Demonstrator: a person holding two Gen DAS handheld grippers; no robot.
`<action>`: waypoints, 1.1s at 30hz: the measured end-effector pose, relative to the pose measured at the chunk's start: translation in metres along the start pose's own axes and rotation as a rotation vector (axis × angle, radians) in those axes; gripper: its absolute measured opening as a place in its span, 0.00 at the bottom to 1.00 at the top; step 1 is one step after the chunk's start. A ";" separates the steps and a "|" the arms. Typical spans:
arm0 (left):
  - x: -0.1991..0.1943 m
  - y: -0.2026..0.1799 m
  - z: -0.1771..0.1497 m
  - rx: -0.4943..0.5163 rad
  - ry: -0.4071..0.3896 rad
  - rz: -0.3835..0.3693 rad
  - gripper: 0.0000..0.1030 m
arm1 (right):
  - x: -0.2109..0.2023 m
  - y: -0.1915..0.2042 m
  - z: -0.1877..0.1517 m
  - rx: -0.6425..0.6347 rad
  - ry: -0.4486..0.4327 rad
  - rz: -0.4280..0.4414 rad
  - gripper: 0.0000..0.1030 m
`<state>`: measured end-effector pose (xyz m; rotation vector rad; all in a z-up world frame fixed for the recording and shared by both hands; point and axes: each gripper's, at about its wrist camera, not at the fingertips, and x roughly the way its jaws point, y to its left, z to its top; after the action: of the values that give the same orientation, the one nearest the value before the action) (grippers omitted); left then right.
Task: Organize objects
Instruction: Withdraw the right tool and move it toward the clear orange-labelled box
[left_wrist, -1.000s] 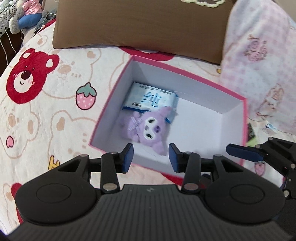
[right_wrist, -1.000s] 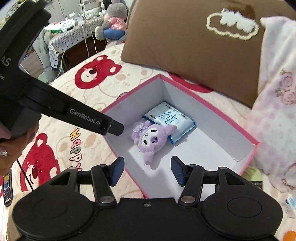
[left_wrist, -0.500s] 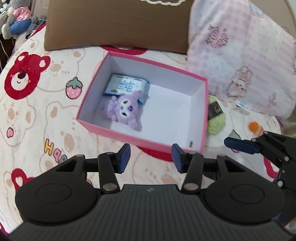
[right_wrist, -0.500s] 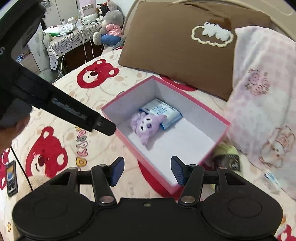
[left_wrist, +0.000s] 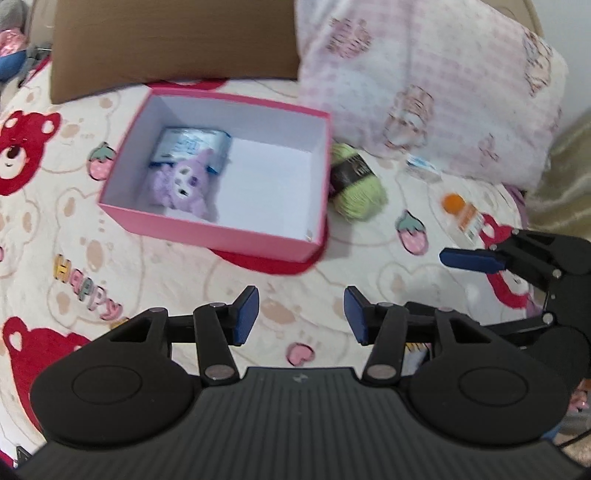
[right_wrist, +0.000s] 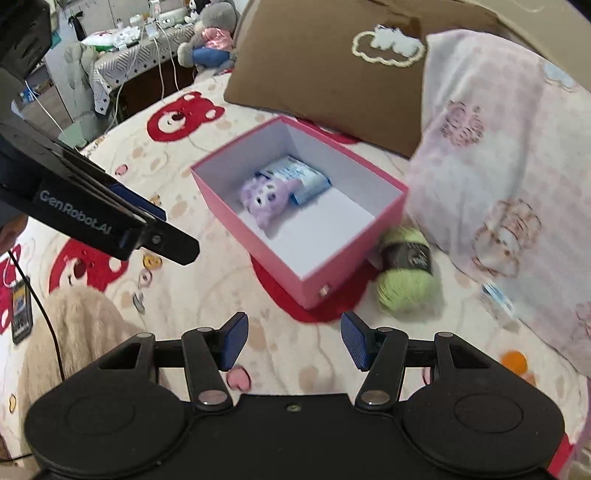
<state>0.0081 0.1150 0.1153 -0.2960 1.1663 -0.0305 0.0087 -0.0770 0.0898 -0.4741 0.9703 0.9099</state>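
1. With both claws empty, the step in hand reads as the gap between one deposit and the next pickup. The left gripper (left_wrist: 301, 314) has just been widening its jaws and holds nothing; the right gripper (right_wrist: 291, 341) is spread, also holding nothing.
2. Ahead of both claws sits the pink box (left_wrist: 207, 229), with the purple plush (left_wrist: 181, 182) and the blue packet (left_wrist: 192, 144) inside.
3. Loose items remain — the green yarn ball (right_wrist: 406, 273) touches the box wall, ahead-right of the right claw; an orange-capped item (left_wrist: 463, 212) lies further right.
4. Next move, likely: the right claw straddles the yarn across its soft middle — clear of the box wall.
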 end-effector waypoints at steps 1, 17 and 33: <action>0.001 -0.005 -0.002 0.009 0.012 -0.019 0.48 | -0.003 -0.004 -0.005 0.007 0.011 -0.001 0.60; 0.037 -0.074 -0.011 0.175 0.100 -0.093 0.56 | -0.015 -0.053 -0.057 0.047 0.072 -0.061 0.80; 0.101 -0.137 0.018 0.303 0.101 -0.215 0.57 | -0.024 -0.119 -0.089 0.180 -0.067 -0.081 0.80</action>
<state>0.0820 -0.0309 0.0643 -0.1505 1.2070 -0.4111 0.0573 -0.2161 0.0604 -0.3264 0.9556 0.7538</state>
